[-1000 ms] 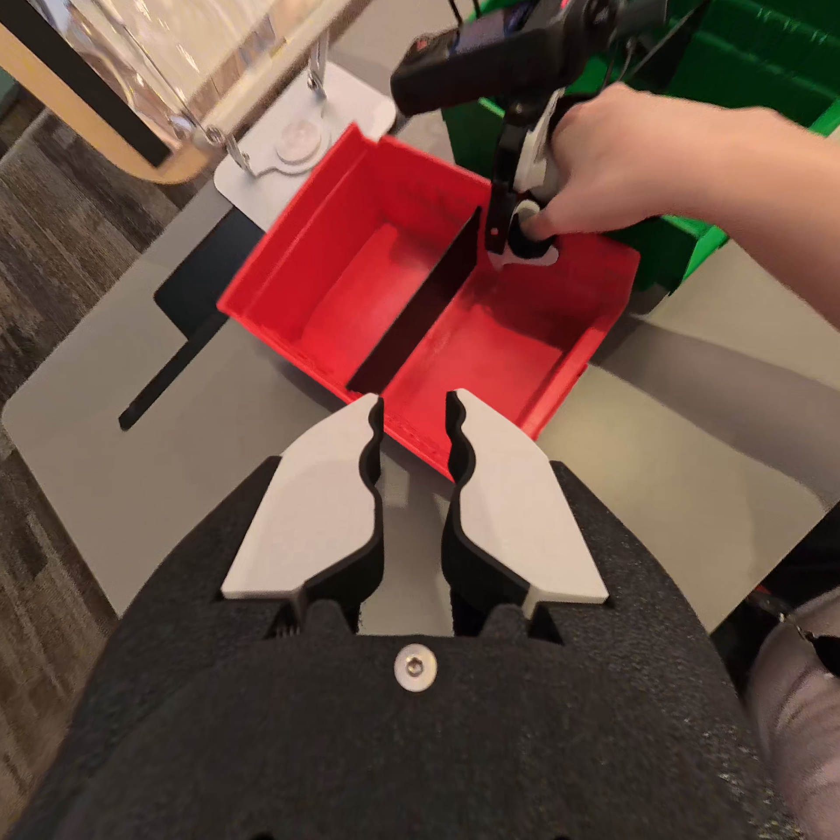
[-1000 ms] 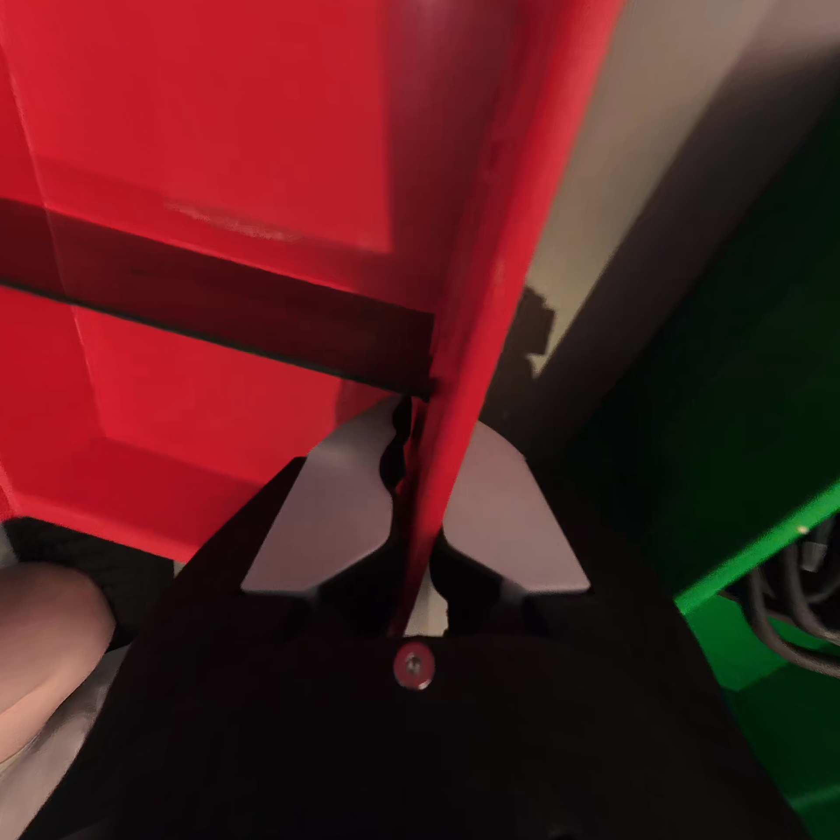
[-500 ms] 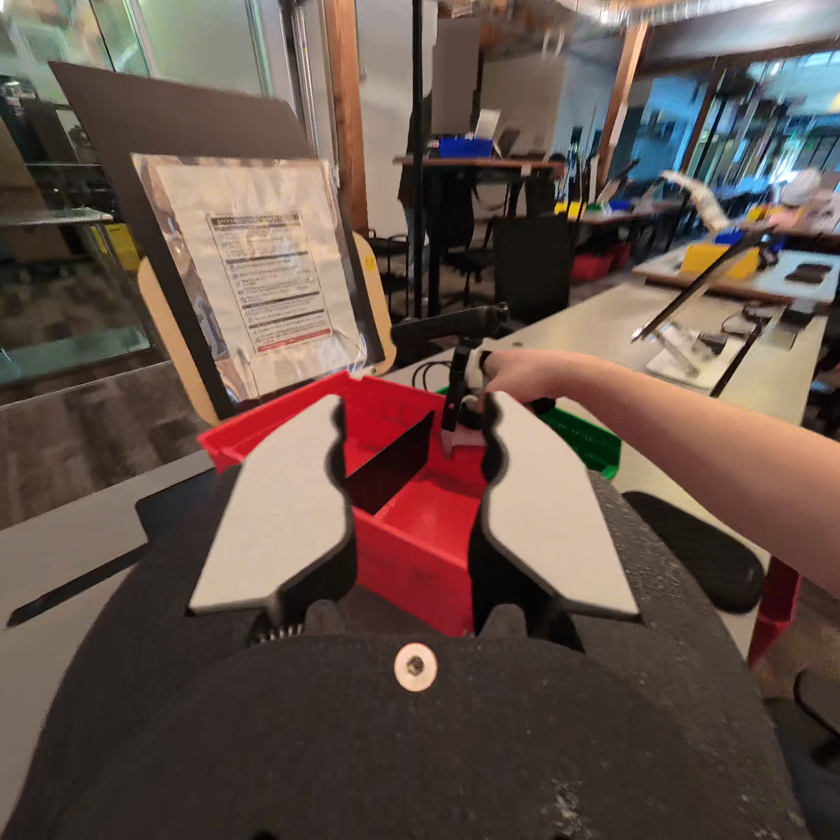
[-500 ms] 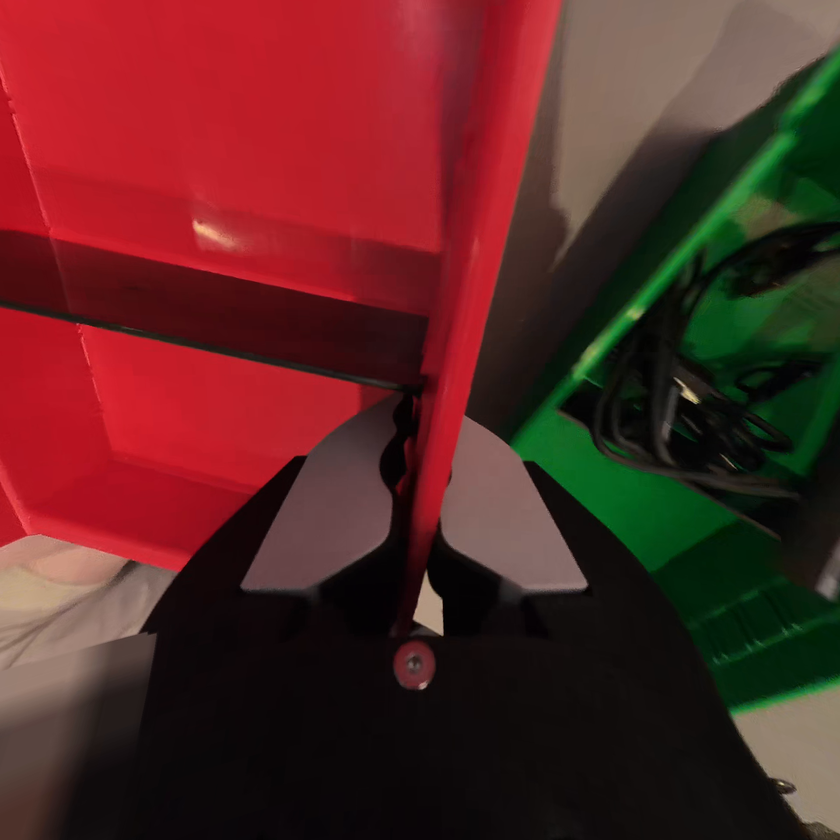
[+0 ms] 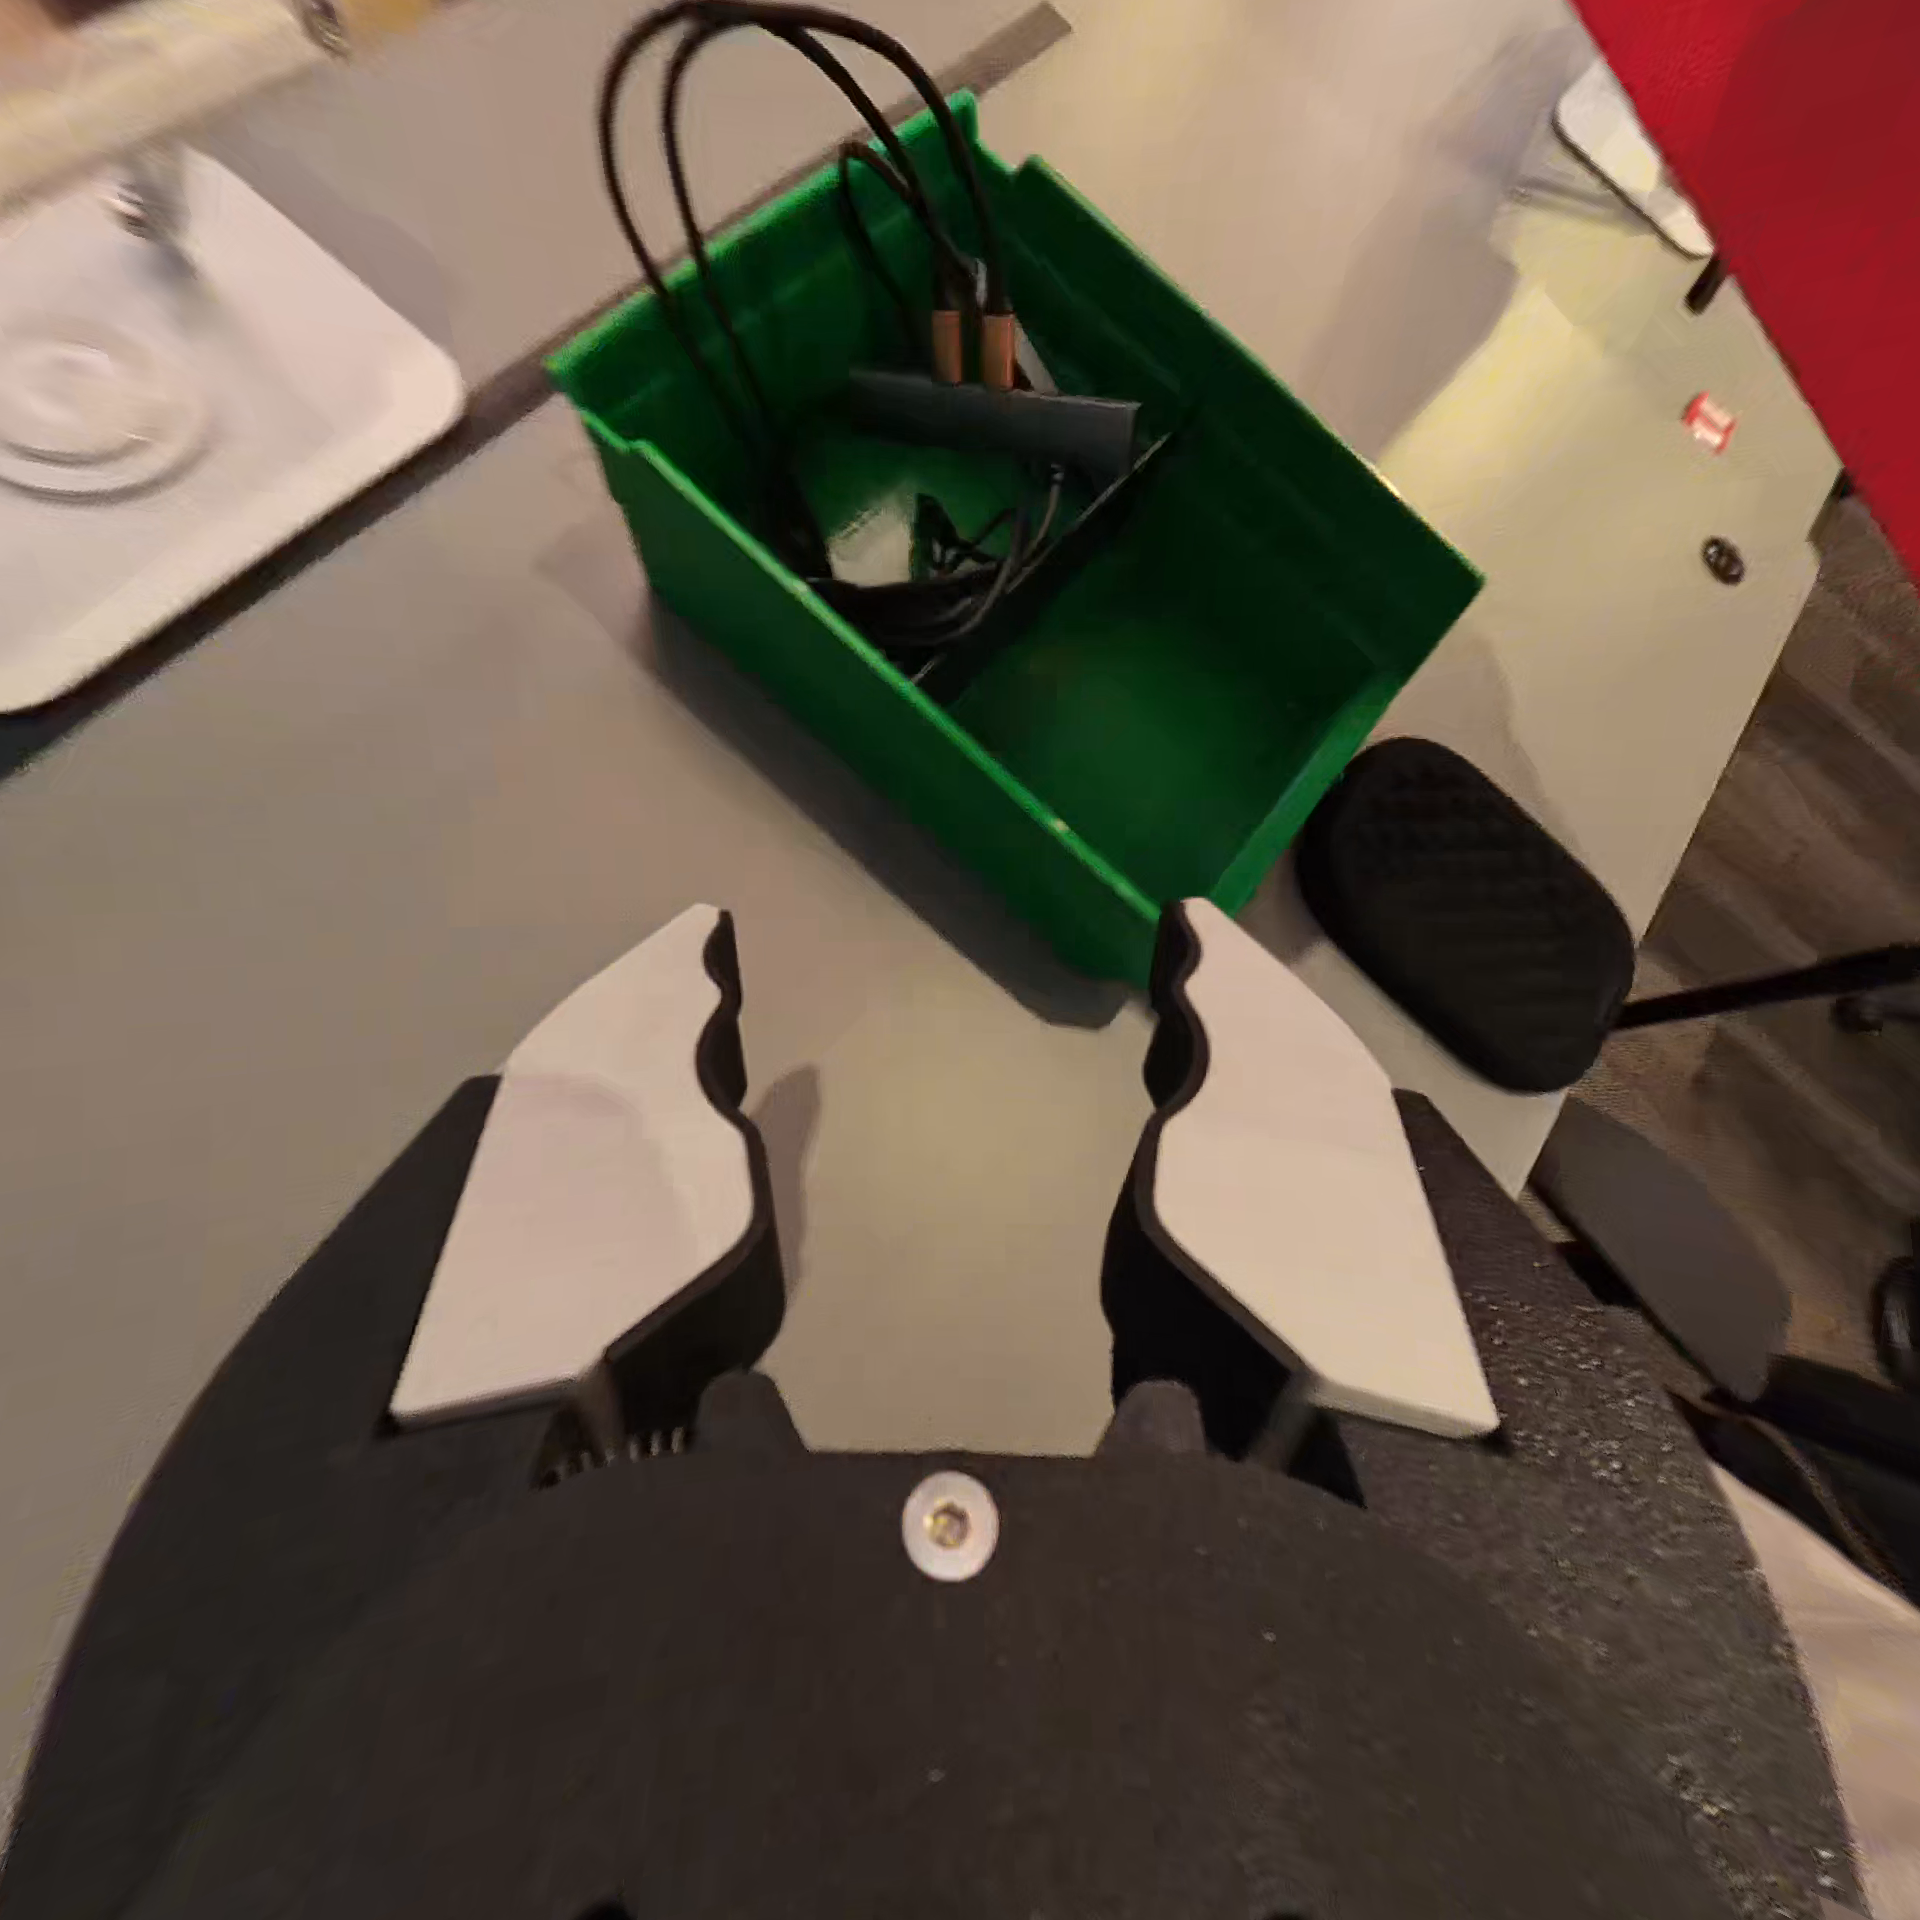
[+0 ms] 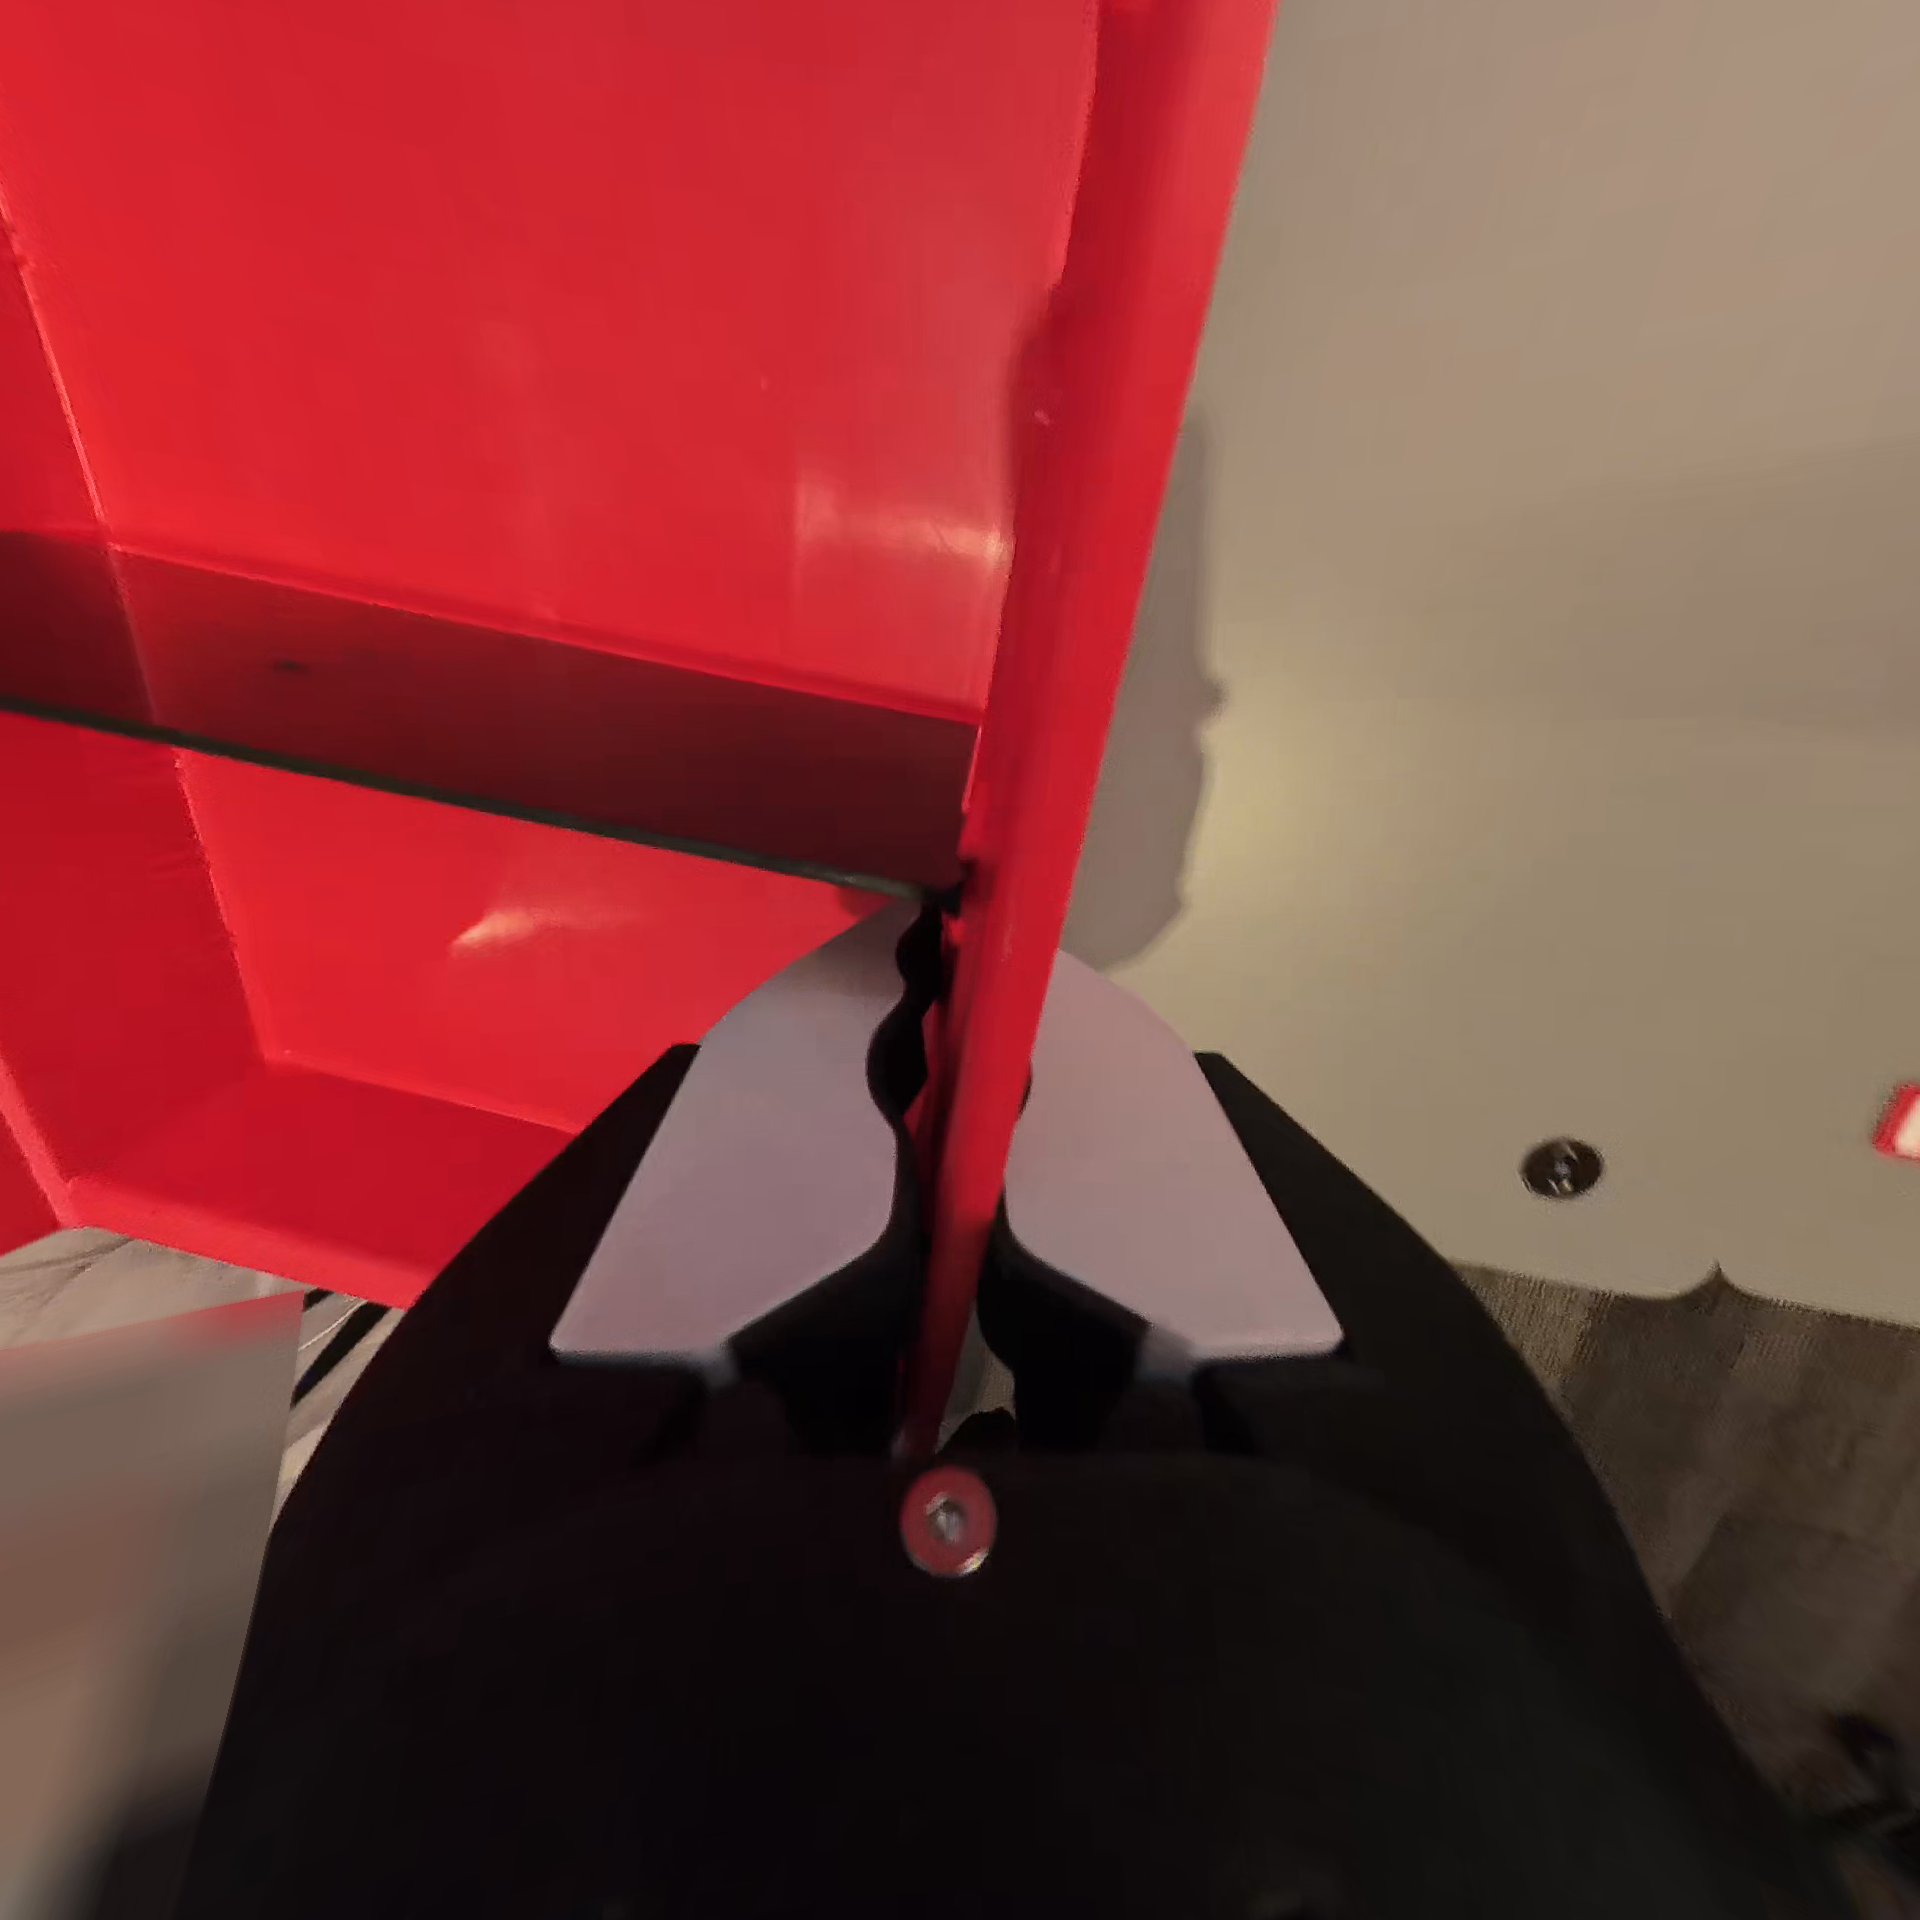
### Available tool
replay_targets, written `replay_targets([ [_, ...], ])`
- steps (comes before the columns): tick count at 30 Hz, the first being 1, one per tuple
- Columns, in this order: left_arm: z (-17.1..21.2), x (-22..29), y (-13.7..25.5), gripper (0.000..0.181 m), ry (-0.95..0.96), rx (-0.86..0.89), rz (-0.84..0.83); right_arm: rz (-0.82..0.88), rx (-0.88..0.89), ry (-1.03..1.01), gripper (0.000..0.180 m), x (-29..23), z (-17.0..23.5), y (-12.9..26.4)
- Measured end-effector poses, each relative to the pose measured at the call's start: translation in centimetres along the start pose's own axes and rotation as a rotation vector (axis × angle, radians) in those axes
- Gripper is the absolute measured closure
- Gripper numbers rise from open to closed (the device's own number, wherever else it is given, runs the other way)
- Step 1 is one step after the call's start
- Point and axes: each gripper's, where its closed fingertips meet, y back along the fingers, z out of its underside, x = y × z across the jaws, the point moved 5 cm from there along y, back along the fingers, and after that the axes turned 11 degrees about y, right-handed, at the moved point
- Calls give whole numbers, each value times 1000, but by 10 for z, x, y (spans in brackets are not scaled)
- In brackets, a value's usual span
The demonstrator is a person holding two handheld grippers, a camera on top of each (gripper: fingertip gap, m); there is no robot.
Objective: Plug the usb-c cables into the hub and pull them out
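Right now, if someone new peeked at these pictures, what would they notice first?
First, the big bright red plastic bin, which fills the right wrist view with its side wall pinched in the right claw. Next, in the left wrist view, the green plastic bin on the grey table, with looping black cables sticking up from it. The left claw hangs wide open just before it.

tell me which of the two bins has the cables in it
The green bin on the table; black cables fill its far compartment. The red bin, clamped in the right gripper, looks empty.
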Motion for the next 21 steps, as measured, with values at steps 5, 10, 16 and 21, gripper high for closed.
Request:
replay_targets([
  [5, -5, -3, -90, 102, 75, -79, -67, 65, 19, -124, 175, 64, 59, -9],
  [10, 12, 5, -135, 97, 42, -229, -91, 26, -7, -189, 175, 100, 92, -43],
  [16, 22, -10, -150, 99, 68, -348, -139, 65, -67, -204, 174, 129, 98, -81],
  [21, 25, -29, -134, 134, 95, -407, -94, 28, -79, -185, 175, 138, 89, -110],
])
